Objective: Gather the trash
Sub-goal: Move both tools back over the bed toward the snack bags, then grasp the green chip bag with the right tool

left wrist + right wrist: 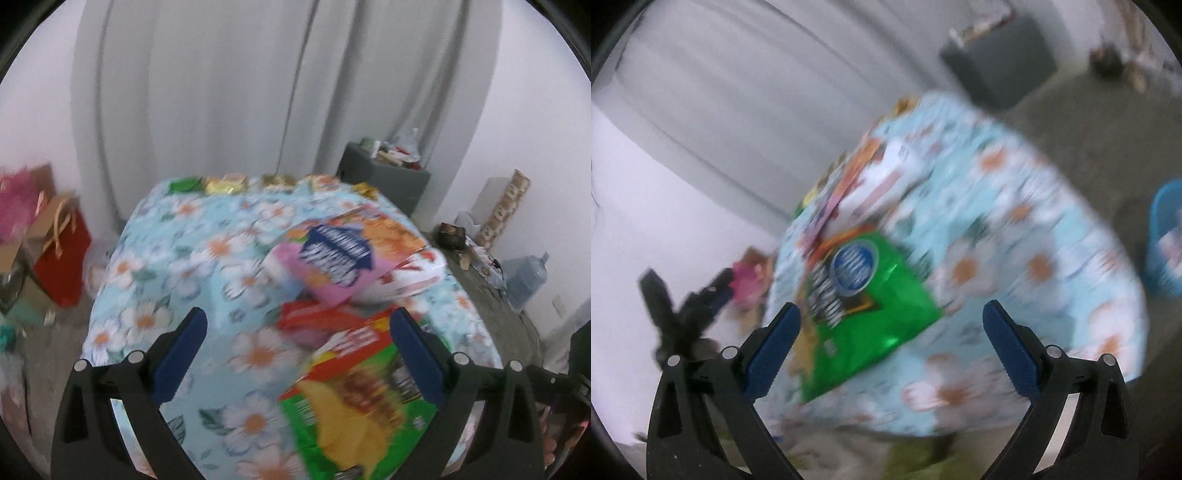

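Observation:
A table with a light-blue floral cloth carries several snack wrappers. A green chip bag lies nearest, with a red wrapper, a pink bag and a white bag behind it. My left gripper is open and empty above the cloth, by the green bag. In the blurred right wrist view the green bag lies on the cloth. My right gripper is open and empty just in front of it. The left gripper shows there at the left.
Small wrappers line the table's far edge. A blue bin stands on the floor to the right. A grey cabinet, a water jug, a red gift bag and grey curtains surround the table.

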A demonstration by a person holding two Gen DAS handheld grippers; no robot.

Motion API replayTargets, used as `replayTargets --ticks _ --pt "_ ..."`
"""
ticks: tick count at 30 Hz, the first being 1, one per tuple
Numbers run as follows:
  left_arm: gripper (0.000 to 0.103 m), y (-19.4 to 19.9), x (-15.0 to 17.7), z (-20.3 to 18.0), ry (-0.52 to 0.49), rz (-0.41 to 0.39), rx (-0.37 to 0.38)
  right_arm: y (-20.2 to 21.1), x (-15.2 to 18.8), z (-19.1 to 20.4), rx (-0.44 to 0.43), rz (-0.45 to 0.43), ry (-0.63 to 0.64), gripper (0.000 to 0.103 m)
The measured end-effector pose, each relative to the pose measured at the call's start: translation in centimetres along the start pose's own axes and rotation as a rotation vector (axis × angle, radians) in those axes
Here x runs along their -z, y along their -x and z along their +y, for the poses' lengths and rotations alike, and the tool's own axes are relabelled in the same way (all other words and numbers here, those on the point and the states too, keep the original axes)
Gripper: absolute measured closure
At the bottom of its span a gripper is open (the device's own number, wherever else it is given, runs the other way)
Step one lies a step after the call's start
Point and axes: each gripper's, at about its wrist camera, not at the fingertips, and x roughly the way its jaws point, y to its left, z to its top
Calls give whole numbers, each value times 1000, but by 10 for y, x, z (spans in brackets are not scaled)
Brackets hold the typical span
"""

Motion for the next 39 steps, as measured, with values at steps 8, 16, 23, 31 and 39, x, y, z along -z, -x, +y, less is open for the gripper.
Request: replayTargets --ticks 8,16,23,31,39 --pt "6 -38 18 7 -10 70 27 -43 27 4 -119 186 -127 31" --pt "6 -52 17 0 -30 80 65 -83 40 -1 -148 238 -219 76" --pt "20 -53 20 -13 -61 91 120 -61 32 -31 -144 184 -275 98" --pt "46 -55 34 -64 -153 152 349 -8 7 -57 -74 64 -273 94" --pt "64 -71 69 -127 -283 276 448 2 4 -67 -112 58 -317 68"
